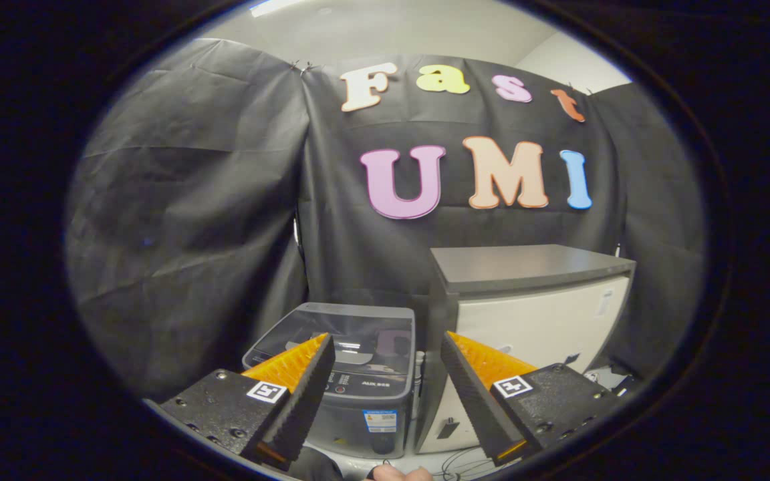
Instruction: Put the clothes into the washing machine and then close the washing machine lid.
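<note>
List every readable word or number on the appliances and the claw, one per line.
Washing machine panel print: too small to read with certainty.
Blue sticker below it: blurred.
White cabinet, small label: unreadable.
Square marker tags on the open claw, which holds nothing: patterns, no words.

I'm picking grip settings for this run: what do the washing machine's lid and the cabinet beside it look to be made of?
Washing machine lid: looks like smooth tinted glass or clear plastic, since it mirrors the light. Cabinet: matte pale front under a dark grey top, probably painted metal or laminate; I can't tell which. The claw hangs open ahead of both, gripping nothing.
</note>
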The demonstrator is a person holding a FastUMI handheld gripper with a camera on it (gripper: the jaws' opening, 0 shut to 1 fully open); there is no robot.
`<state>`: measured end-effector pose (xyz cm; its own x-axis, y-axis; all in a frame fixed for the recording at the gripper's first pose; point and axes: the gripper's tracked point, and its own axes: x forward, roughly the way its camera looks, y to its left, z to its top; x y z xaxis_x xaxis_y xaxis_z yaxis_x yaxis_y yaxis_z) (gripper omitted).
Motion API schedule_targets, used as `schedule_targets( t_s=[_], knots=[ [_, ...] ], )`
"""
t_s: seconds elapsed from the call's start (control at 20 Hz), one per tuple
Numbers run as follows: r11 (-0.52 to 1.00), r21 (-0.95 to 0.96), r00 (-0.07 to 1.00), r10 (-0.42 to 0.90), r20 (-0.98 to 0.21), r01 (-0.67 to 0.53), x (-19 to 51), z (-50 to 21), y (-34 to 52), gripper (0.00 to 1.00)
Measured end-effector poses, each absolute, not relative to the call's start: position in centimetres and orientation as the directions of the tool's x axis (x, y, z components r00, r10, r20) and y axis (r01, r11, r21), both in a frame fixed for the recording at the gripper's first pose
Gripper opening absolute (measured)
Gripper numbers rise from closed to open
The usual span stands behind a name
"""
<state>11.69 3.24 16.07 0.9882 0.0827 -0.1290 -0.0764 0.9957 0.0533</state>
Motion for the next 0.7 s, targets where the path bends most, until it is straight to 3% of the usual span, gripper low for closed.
schedule_targets(
  t_s=[0.7],
  knots=[
    [0.995, 0.022, 0.994, -0.101, -0.027, 0.102, -1.3, 9.5, -4.4, 0.97]
  ],
)
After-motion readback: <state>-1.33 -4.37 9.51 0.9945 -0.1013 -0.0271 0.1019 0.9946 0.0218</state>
